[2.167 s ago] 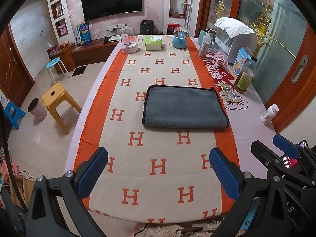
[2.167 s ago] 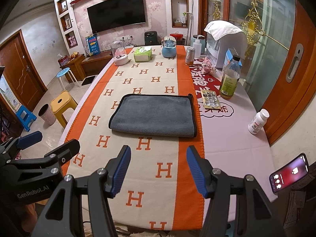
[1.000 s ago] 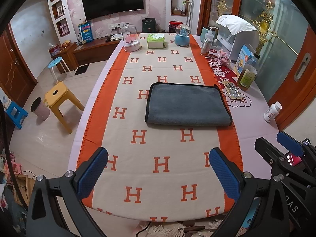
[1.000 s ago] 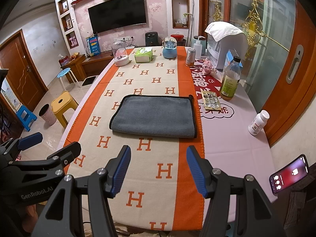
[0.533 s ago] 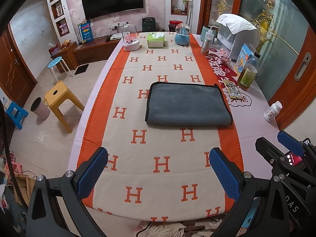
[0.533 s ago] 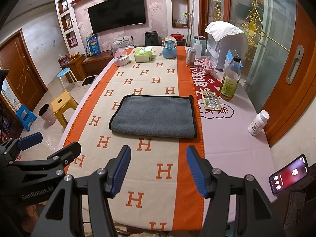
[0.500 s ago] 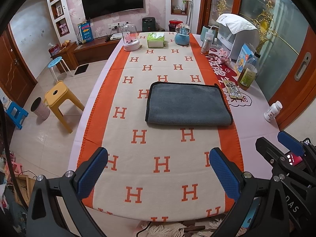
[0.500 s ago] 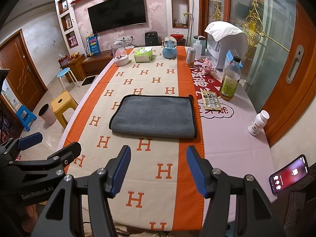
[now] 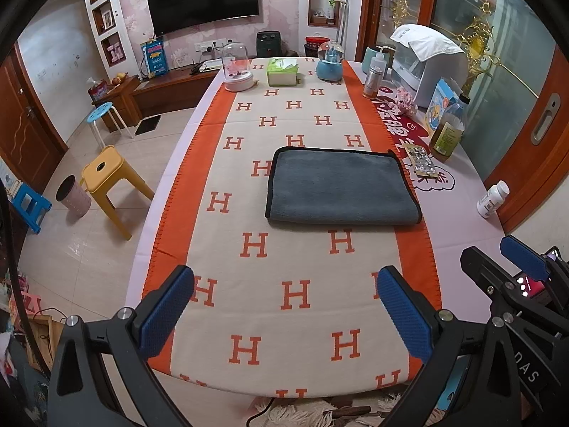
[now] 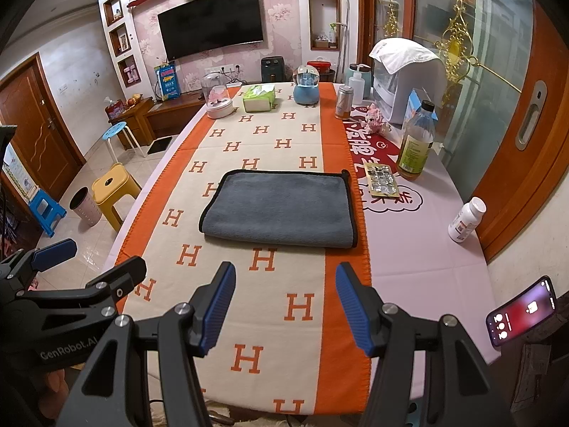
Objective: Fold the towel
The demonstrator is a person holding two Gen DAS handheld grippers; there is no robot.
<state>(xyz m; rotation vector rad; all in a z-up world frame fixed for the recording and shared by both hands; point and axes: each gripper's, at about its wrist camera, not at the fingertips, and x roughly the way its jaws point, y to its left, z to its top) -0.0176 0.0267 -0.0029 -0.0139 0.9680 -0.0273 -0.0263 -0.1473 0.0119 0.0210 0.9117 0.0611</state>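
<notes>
A grey towel with a black border (image 9: 339, 186) lies folded flat in the middle of the orange and cream H-pattern table runner (image 9: 291, 284). It also shows in the right wrist view (image 10: 281, 208). My left gripper (image 9: 284, 309) is open and empty, held above the near end of the table, well short of the towel. My right gripper (image 10: 284, 306) is open and empty, also above the near end. The left gripper shows at the left of the right wrist view (image 10: 71, 270).
Along the right side stand a bottle (image 10: 416, 142), a blister pack (image 10: 382, 179) and a white pill bottle (image 10: 466, 219). A phone (image 10: 521, 315) lies at the near right corner. A tissue box (image 10: 259, 98) and jars stand at the far end. A yellow stool (image 9: 106, 178) is left of the table.
Both grippers have stayed open and nearly still. The left wrist view pulled back slightly from the table since the earliest frame. The towel has not moved.
</notes>
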